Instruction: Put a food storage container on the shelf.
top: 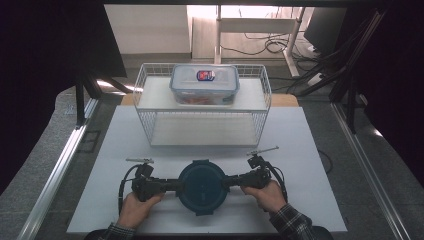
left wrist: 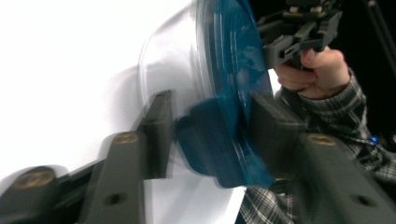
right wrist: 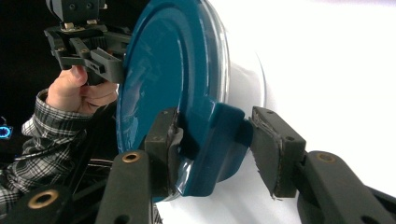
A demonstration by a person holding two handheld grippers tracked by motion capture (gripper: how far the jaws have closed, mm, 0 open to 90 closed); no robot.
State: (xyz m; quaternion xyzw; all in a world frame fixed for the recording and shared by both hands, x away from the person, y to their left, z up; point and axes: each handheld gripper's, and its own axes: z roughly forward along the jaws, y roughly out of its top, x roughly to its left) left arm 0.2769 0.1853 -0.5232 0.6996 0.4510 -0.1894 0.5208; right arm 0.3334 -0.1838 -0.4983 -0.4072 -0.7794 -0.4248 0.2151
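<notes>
Near the front edge of the counter (top: 300, 150), pretty much dead centre, sat a round container with a dark teal lid (top: 202, 186), and both grippers had come at it from opposite sides. Left gripper (top: 176, 185) was on its left side, right gripper (top: 226, 182) on its right, each held level in one hand, so the lid ended up sandwiched between them.

From the left gripper view, that gripper's jaws stood either side of one of the lid's clip tabs (left wrist: 212, 140), where the lid meets the clear bowl underneath. One jaw looked pressed against the lid side, the other seemed to sit a little off the tab, but the shot was blurry so honestly I couldn't tell if it had a real clamp on it.

The right gripper view was sharper. Its jaws straddled the tab (right wrist: 212, 149) on the opposite side: one pad was touching the lid side of it, the other was just clear of it, with a sliver of gap showing. So not fully clamped there.

Back toward the far edge of the counter was a white wire rack (top: 202, 107), and on its top shelf sat a clear rectangular box with a clip lid (top: 204, 83), well apart from the round one.
</notes>
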